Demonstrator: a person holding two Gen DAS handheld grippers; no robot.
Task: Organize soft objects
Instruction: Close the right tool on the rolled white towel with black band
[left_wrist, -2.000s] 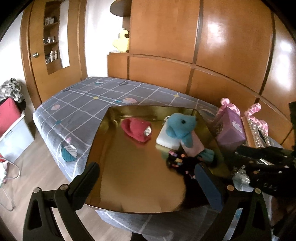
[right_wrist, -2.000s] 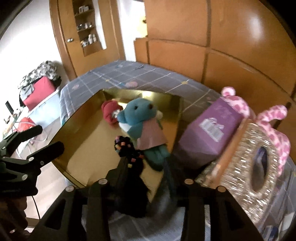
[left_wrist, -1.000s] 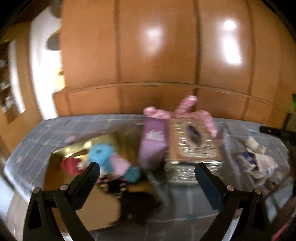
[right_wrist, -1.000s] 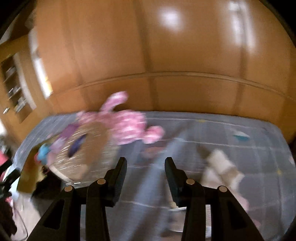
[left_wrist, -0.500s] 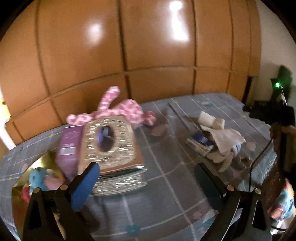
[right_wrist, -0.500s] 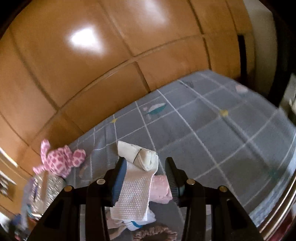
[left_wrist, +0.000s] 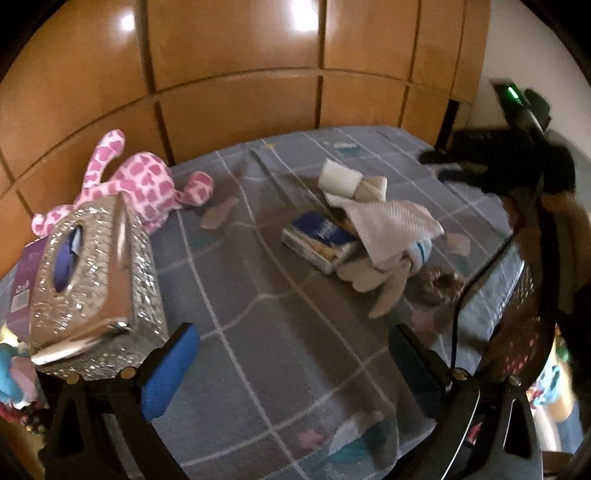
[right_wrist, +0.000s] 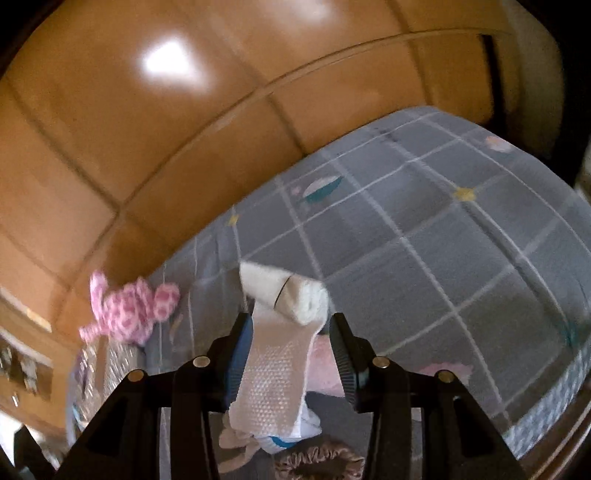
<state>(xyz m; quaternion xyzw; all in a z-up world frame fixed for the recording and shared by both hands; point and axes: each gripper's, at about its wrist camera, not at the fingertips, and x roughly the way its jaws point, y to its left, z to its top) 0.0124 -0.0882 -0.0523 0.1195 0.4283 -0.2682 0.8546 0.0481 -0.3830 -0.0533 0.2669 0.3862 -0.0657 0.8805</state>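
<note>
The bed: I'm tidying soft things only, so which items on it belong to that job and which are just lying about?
Soft, part of the job:
pink spotted plush
white rolled cloth
waffle towel
scrunchie

Just lying about:
sparkly tissue box
blue tissue packet
purple box

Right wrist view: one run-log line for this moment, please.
right hand-held gripper: open | straddling white cloth | pile on grey checked bedspread | not gripped yet
</note>
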